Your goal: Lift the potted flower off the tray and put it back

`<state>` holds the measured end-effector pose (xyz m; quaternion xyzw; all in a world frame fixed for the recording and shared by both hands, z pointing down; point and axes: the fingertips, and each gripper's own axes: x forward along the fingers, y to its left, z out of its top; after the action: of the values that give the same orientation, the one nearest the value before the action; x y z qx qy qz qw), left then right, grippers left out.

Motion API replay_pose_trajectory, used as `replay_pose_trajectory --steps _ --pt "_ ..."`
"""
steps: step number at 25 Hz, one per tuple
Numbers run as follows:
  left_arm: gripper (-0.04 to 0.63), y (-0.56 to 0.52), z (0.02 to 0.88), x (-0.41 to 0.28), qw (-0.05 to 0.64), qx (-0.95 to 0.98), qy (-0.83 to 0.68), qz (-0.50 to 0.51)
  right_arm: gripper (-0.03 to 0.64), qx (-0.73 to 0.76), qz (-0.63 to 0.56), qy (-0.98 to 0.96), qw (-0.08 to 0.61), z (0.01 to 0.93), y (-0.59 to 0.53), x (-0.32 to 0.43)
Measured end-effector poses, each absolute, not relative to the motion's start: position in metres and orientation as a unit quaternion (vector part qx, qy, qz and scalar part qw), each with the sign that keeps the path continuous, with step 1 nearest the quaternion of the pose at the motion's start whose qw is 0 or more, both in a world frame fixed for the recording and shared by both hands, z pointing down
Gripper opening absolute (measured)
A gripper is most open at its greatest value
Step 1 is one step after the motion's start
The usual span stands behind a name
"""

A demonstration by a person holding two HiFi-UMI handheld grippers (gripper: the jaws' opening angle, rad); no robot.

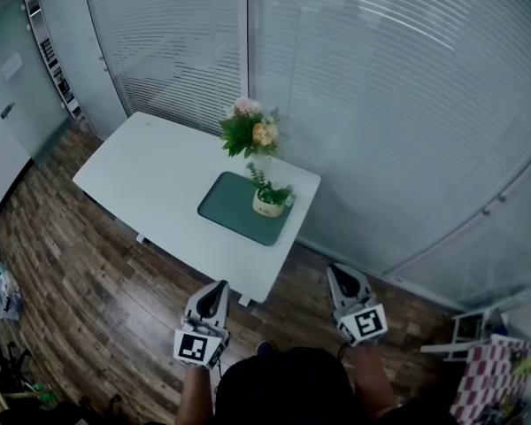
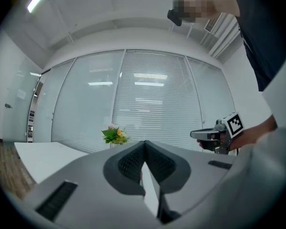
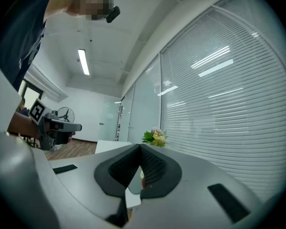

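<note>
A small potted flower (image 1: 269, 200) in a white pot stands on the right part of a dark green tray (image 1: 233, 207), which lies on a white table (image 1: 150, 177). Both grippers are held level over the wooden floor, short of the table's near end and well away from the pot. My left gripper (image 1: 217, 289) is shut with nothing in it, and so is my right gripper (image 1: 342, 273). In the left gripper view the closed jaws meet at my left gripper (image 2: 144, 146) and hide the pot. The right gripper view shows my right gripper (image 3: 139, 149) closed the same way.
A taller bouquet (image 1: 250, 131) in a clear vase stands just beyond the tray, near the glass wall with blinds (image 1: 389, 104). The bouquet (image 2: 115, 135) also shows over the left jaws, with the right gripper (image 2: 218, 133) beside it. A folding chair (image 1: 473, 330) stands at right.
</note>
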<state>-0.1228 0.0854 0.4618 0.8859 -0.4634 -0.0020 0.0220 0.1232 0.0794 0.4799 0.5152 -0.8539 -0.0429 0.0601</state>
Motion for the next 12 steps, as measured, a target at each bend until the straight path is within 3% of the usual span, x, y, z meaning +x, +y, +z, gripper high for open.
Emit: replay_pose_trajectory --steps 12 --pt "0.008 0.108 0.469 -0.105 0.027 0.888 -0.459 0.013 0.003 0.500 -0.040 -0.863 0.056 0.474 0.093 0.126"
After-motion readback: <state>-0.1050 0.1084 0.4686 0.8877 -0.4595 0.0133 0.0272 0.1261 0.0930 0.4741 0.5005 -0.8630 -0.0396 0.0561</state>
